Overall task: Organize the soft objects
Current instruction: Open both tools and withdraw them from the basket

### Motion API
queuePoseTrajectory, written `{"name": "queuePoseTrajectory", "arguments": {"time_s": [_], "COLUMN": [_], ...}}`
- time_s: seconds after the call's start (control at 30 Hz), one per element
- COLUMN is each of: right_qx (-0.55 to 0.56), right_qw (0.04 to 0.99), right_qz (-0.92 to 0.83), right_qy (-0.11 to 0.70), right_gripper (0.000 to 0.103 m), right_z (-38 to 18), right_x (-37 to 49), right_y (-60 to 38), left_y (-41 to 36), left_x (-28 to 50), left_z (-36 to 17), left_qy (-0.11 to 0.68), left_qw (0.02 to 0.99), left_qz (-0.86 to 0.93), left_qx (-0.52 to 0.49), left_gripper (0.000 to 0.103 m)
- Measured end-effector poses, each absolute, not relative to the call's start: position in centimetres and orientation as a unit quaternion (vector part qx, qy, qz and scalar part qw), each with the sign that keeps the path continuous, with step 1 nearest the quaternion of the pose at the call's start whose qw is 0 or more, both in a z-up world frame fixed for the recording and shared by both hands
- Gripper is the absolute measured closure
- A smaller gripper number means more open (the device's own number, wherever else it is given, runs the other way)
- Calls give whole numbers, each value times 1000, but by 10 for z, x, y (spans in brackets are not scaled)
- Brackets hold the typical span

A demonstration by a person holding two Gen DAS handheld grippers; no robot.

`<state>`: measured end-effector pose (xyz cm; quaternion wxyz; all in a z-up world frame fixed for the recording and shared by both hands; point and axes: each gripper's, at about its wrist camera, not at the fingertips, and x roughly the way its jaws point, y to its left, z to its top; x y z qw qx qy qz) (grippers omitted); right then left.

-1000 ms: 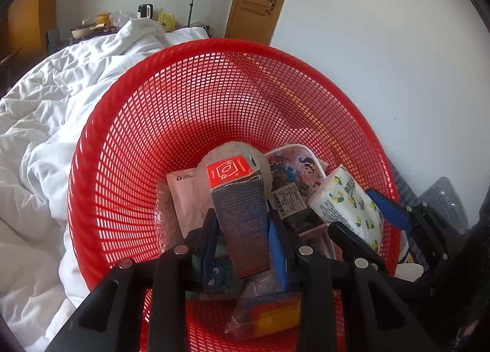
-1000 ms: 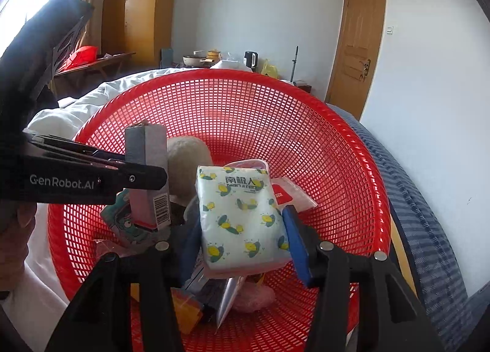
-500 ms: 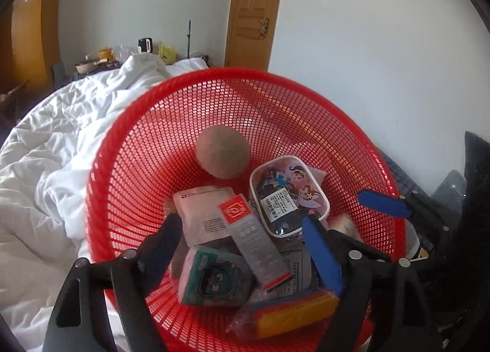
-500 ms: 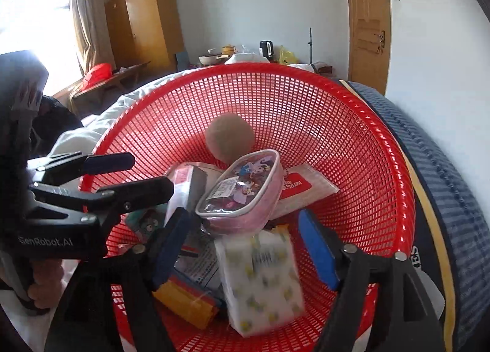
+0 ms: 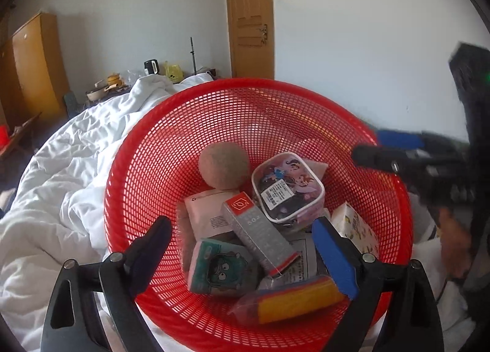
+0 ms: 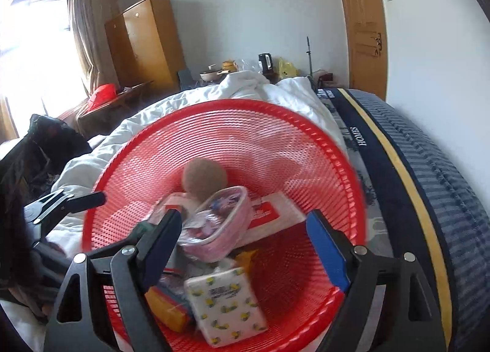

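Above the red basket (image 5: 128, 186), both tools' jaws have just opened, empty.

A red mesh basket (image 5: 147, 174) holds a tan-brown ball (image 5: 223, 165), a grey carton with a red end (image 5: 260, 232), a teal packet with a cartoon face (image 5: 220, 266) and a white tissue pack printed with yellow lemons (image 6: 226, 309).

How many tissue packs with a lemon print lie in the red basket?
1: the lemon-print tissue pack lies at the near side of the red basket, beside the yellow package. Others may be buried.
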<state>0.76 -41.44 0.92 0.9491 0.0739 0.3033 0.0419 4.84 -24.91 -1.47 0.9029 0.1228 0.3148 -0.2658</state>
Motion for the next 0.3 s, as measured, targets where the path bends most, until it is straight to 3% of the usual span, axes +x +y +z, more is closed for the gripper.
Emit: {"name": "queuePoseTrajectory", "arguments": {"time_s": [0.3], "right_qx": [87], "right_qw": [947], "right_qz": [-14], "right_qy": [307], "right_gripper": [20], "right_z": [0], "right_x": [27], "right_y": [-462], "left_y": [-260], "left_x": [46], "left_z": [-17], "left_qy": [313], "left_qw": [898], "left_qz": [-274], "left_qx": [141], "left_gripper": [8]}}
